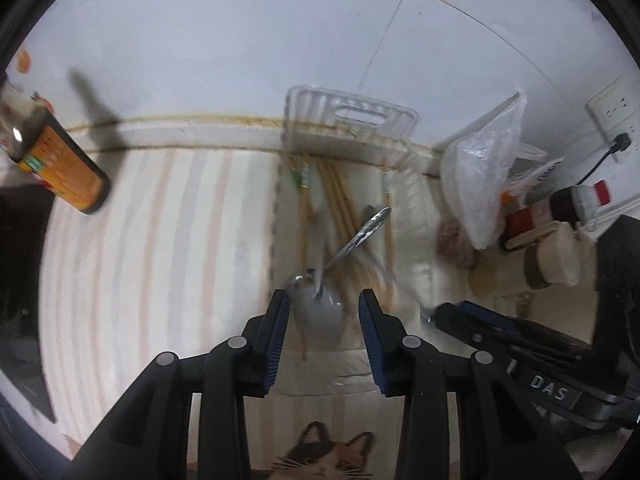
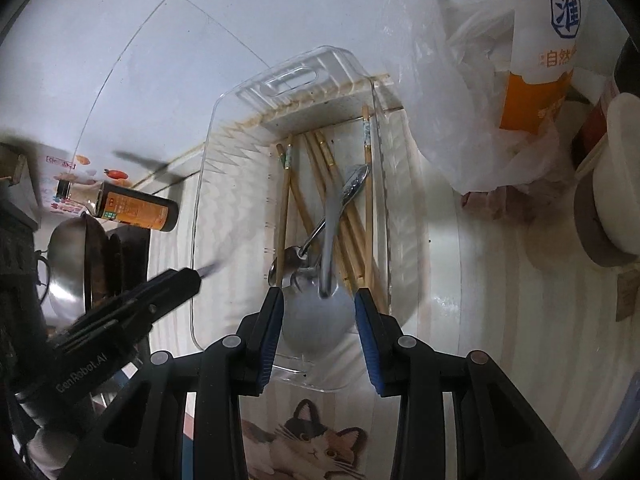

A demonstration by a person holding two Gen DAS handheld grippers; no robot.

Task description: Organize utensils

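Both grippers, left gripper (image 1: 323,312) & right gripper (image 2: 319,308), hovering w/ jaws spread, grasping nothing; grey spoon (image 2: 316,320) lying betw. fingertips in clear tray (image 2: 208,184).

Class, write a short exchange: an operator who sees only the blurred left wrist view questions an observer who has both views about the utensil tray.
Operator: My picture is smeared. How many spoons are in the clear tray?
Observer: I make out two in the right wrist view: a grey spoon whose handle crosses a steel spoon in the clear tray.
Operator: What stands past my dark left edge?
Observer: A steel pan, next to the sauce bottle.
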